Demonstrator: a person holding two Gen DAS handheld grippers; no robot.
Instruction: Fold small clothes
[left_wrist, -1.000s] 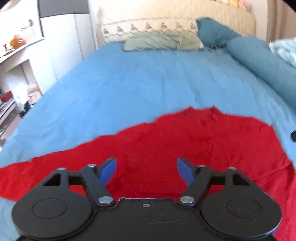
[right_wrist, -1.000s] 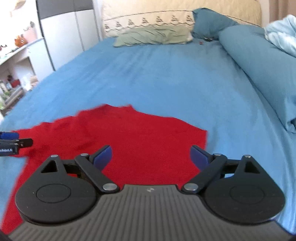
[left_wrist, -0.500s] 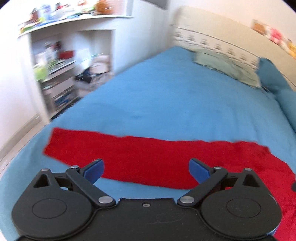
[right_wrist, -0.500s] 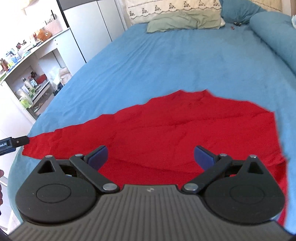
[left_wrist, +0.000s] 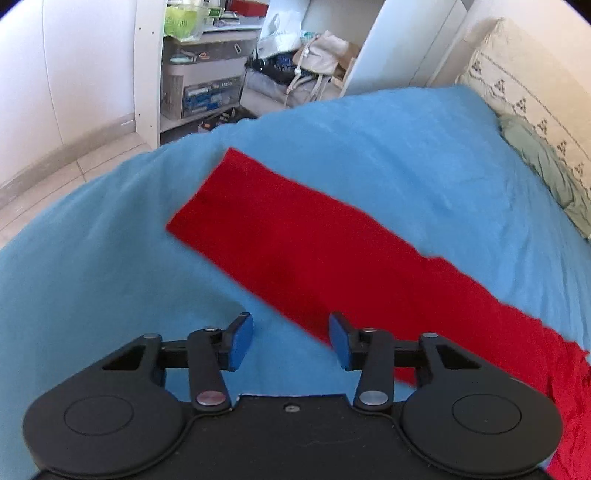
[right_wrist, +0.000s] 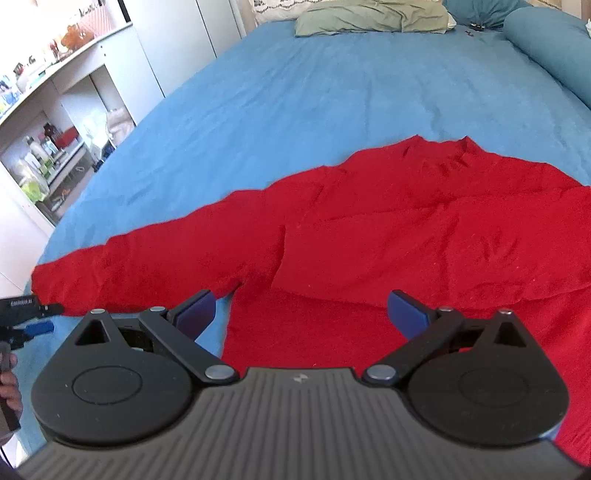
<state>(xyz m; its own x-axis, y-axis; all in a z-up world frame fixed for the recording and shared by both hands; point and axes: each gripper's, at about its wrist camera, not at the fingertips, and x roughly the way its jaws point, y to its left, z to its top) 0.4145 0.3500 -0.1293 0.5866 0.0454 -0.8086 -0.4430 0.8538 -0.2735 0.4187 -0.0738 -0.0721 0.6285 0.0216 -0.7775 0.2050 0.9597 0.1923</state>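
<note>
Tongs, left: left tongs (left_wrist: 290, 341) partly open, blue pads apart with nothing between them; they hover above the lower edge of the sleeve, one pad over bare bedspread, the other over red cloth.
Tongs, right: right tongs (right_wrist: 300, 314) spread wide and empty, poised over the body of the garment near the armpit.
Garment: red long-sleeved top (right_wrist: 424, 236) lies flat on the bed, neckline toward the pillows, one sleeve (left_wrist: 295, 236) stretched straight out toward the bed's edge, cuff just short of it.
Why so held: judging by the pose, the left tongs are lined up to nip the sleeve so it can be carried across the body, while the right waits open over the torso, likely to pin or take the side seam. Folding looks barely begun; the body shows one soft crease but no finished fold.
Other view: the left tongs appear at the far left of the right camera, close beside the cuff, with a bit of the person's hand (right_wrist: 8, 380) below.
Surface: blue bedspread (right_wrist: 332, 92), soft and lightly wrinkled, so the cloth may drag rather than slide.
Room: green pillow (right_wrist: 369, 16) at the headboard, a blue bolster (right_wrist: 546, 51) on the right, open white shelves (left_wrist: 199, 74) crowded with boxes, and bags (left_wrist: 295, 70) on the tiled floor beside the bed.
</note>
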